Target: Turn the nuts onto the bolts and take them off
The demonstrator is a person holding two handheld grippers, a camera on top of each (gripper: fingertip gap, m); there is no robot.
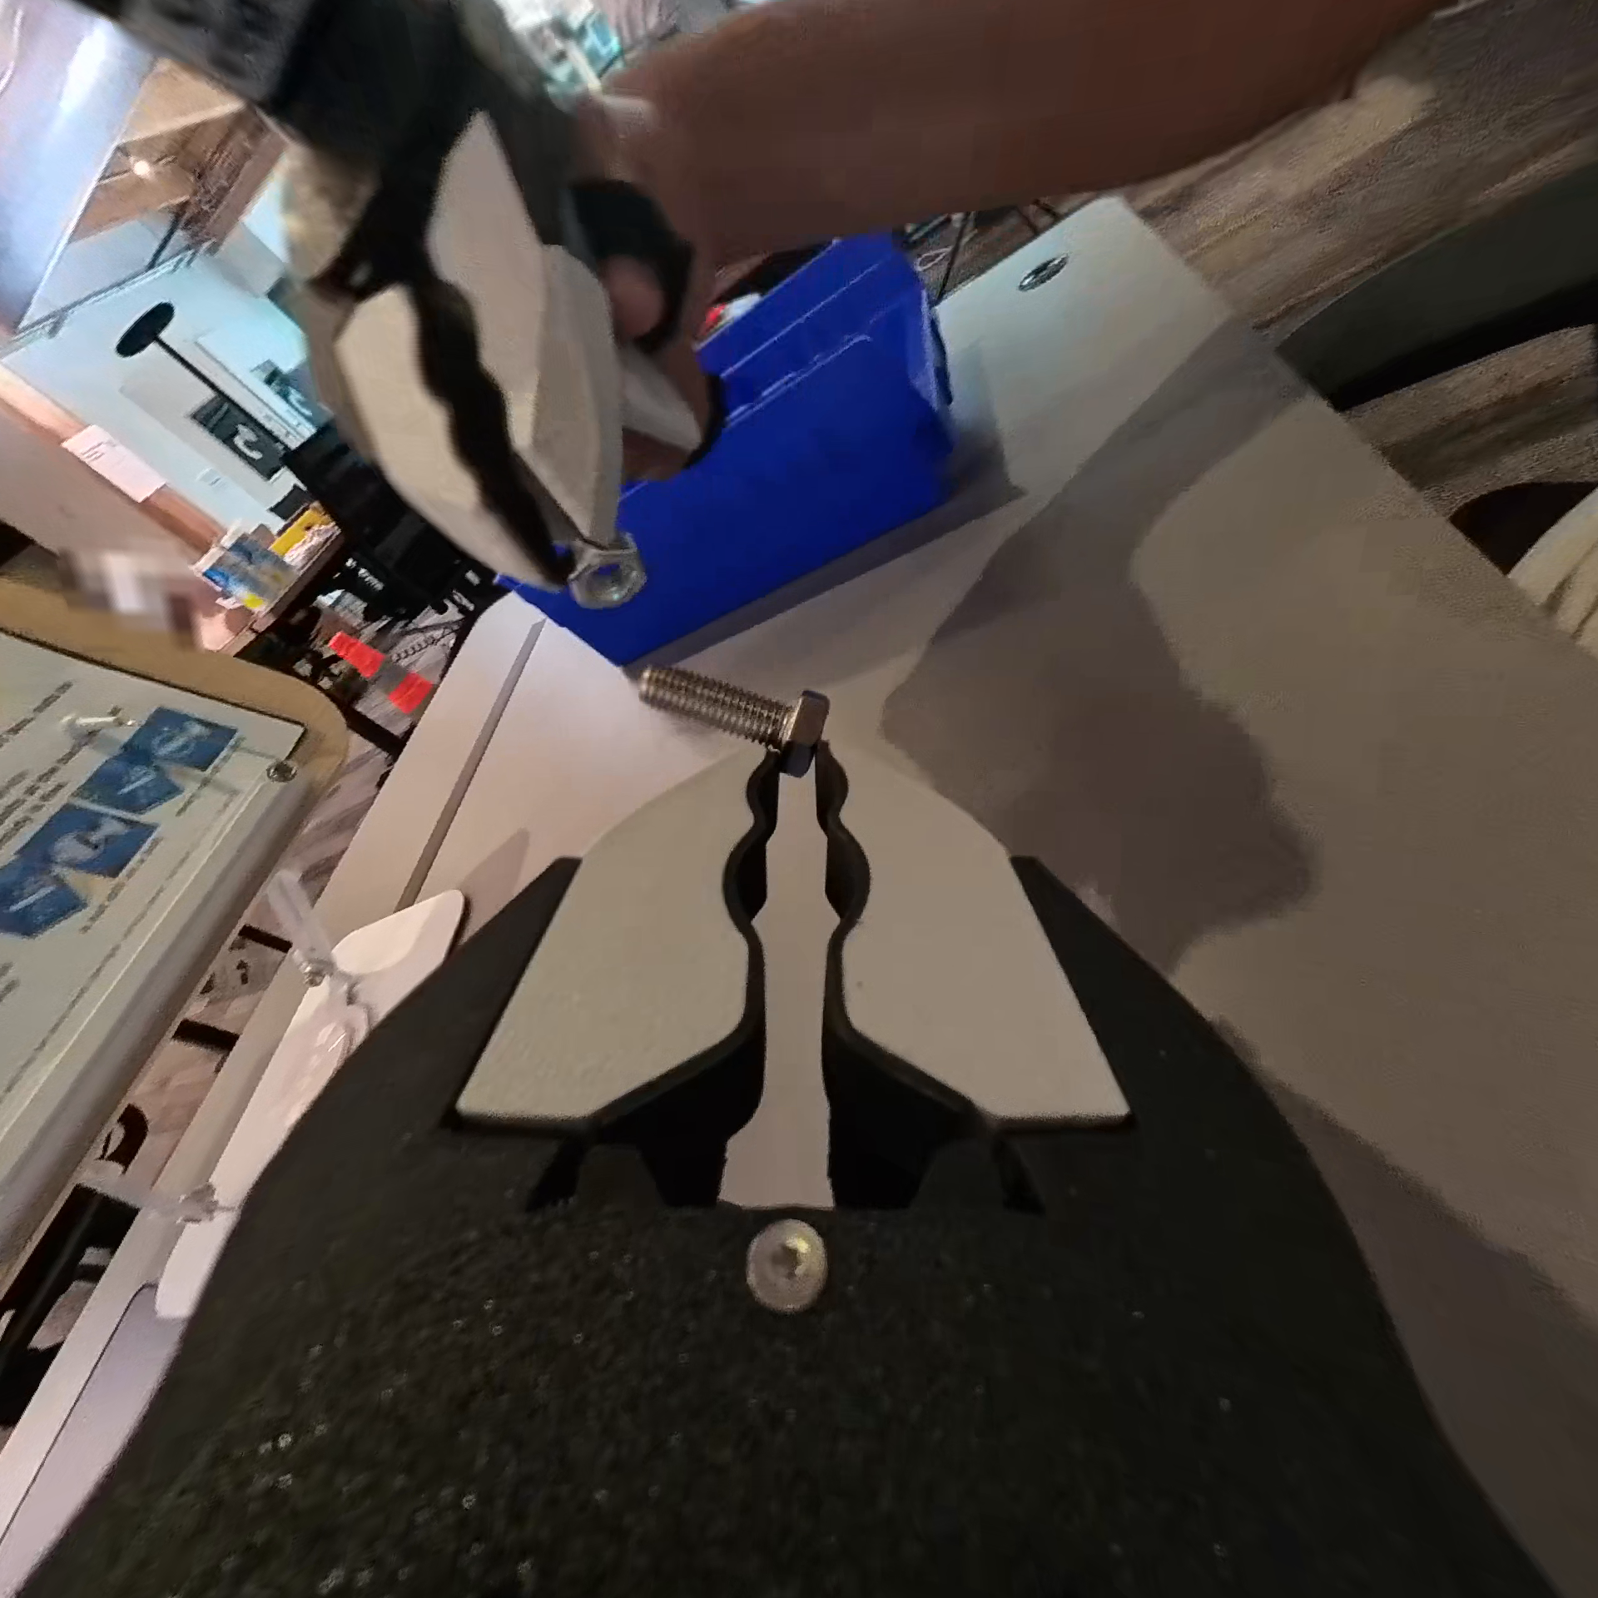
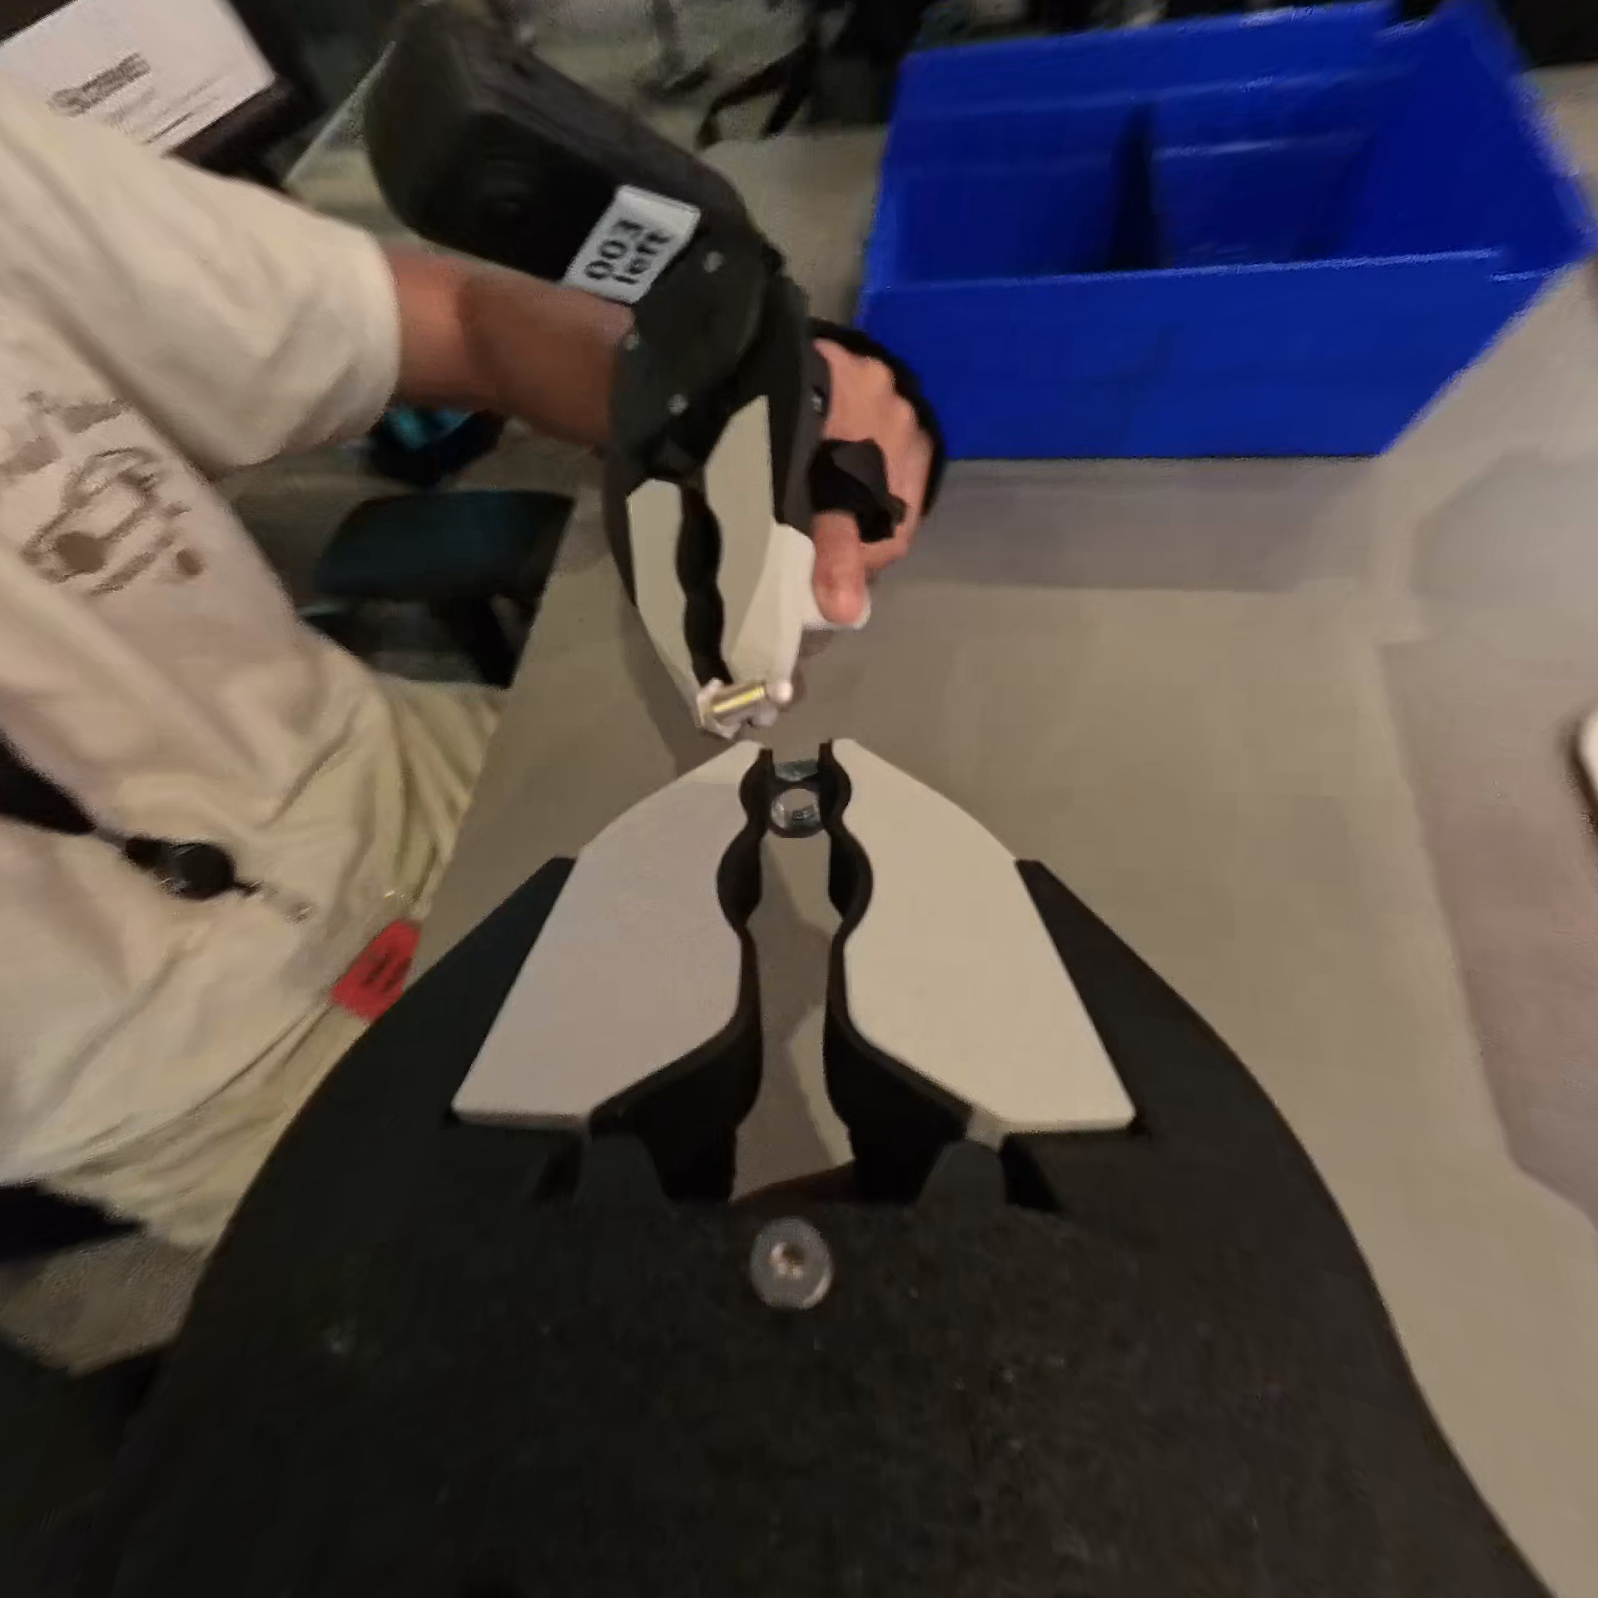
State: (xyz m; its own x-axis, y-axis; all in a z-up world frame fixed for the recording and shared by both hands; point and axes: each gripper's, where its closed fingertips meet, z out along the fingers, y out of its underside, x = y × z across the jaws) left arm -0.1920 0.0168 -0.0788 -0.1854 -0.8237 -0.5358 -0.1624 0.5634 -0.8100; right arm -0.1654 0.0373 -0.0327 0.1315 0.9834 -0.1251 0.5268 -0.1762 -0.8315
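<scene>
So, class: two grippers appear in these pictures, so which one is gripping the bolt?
The left gripper pinches the bolt by its head. The right gripper holds the hex nut instead.

A white label (image 2: 629, 246) with black characters sits on the black body of the left gripper (image 2: 744, 702). At the top left corner lies a printed paper sheet (image 2: 130, 86) too blurred to read. A red tag (image 2: 376, 968) with black marks hangs at the person's waist. In the left wrist view a framed instruction board (image 1: 130, 821) carries blue pictures and lines of small print, unreadable, and a black sign (image 1: 238, 441) on the far wall bears a white arrow.
</scene>
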